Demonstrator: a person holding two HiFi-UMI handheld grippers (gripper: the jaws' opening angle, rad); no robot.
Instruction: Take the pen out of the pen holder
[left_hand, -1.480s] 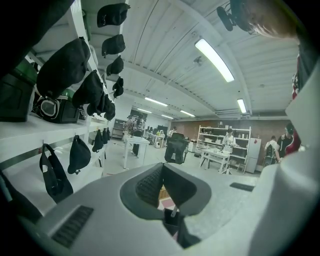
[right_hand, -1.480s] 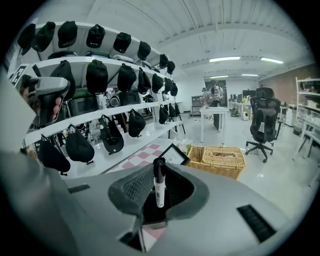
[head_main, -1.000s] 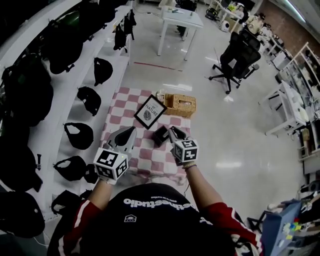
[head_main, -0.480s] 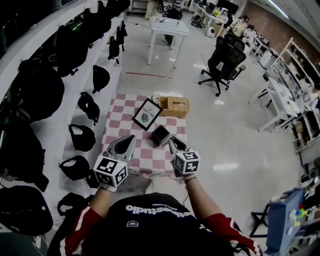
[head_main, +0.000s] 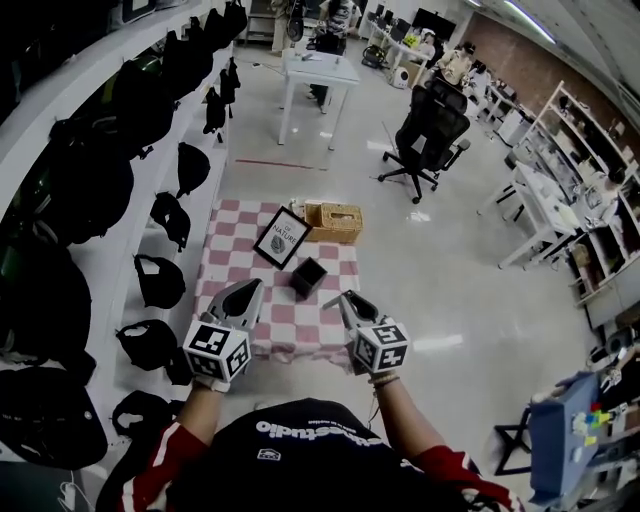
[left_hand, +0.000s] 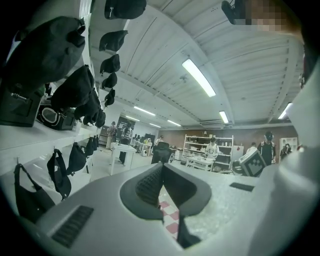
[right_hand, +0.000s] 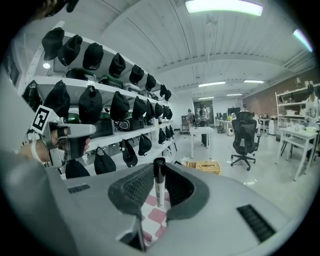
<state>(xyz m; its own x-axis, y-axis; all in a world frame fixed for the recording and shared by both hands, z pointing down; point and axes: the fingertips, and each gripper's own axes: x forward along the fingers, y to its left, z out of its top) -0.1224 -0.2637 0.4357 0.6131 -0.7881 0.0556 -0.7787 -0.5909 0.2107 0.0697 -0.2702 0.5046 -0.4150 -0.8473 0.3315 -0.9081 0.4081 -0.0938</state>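
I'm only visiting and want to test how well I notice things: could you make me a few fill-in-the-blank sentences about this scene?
1. The right gripper is shut on a ____.
2. The black pen holder stands on a pink and white ____ cloth.
3. Next to the framed picture sits a wicker ____.
4. The left gripper is shut and holds ____.

Missing words: pen; checkered; basket; nothing.

Before me, the cloth-covered desk (head_main: 235, 270) bears a framed picture (head_main: 281, 238), a wicker basket (head_main: 334, 222) and a black pen holder (head_main: 308, 277).
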